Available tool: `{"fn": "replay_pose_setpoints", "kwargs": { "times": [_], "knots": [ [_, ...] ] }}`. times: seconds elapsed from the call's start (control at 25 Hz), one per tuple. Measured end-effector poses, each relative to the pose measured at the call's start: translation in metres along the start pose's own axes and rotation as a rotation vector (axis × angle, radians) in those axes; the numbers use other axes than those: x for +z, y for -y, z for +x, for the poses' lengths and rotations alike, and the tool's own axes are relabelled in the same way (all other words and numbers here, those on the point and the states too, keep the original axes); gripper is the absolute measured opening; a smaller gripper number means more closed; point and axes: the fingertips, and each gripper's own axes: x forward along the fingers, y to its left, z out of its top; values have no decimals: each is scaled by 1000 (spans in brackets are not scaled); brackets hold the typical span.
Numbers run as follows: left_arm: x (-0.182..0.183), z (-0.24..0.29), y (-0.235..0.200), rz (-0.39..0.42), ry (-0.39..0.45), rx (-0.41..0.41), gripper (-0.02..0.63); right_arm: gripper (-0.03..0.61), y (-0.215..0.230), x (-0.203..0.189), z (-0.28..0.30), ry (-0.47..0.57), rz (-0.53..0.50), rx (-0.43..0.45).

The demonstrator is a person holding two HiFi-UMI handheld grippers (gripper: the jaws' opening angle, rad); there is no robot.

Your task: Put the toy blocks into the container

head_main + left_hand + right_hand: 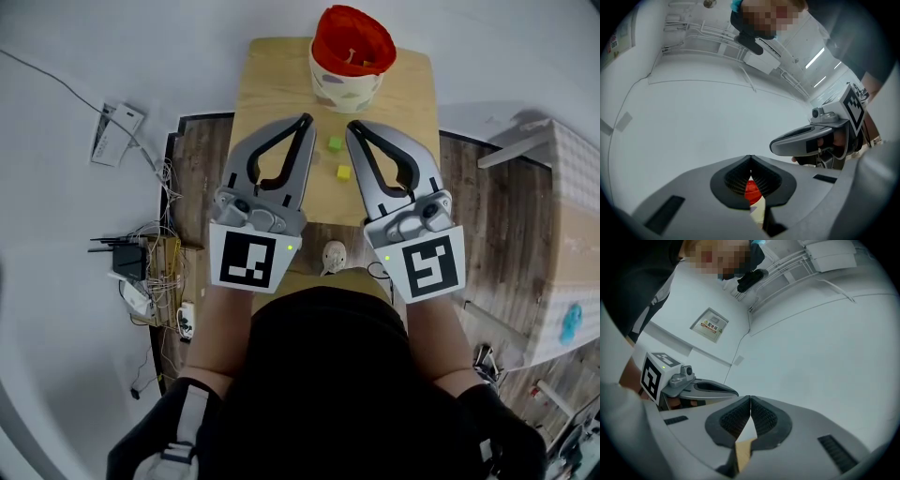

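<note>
Small wooden table (272, 89) sits on a dark wood-plank floor (492, 211), with pale grey-white surface all around on the far side. Left of it there's a messy tangle of cables (155, 272) and a white power strip (116, 134). Big white box (577, 206) on the right. Further out: plain white wall (693, 117), strip lights (816, 58) overhead, and a small sign (709, 326).

Left gripper (306, 120): jaws together, nothing between them, pointing forward.
Right gripper (351, 127): jaws together, nothing between them.
Forearms (217, 323): side by side, gripper tips angled toward each other.
</note>
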Motion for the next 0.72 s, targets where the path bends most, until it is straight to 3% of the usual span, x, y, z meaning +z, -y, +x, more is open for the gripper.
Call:
{"fn": "replay_pose_setpoints", "kwargs": {
  "times": [0.72],
  "knots": [
    [-55,2,-25,-69,-59,-23,9,29,-18,-73,44,-145,61,47]
  ]
}}
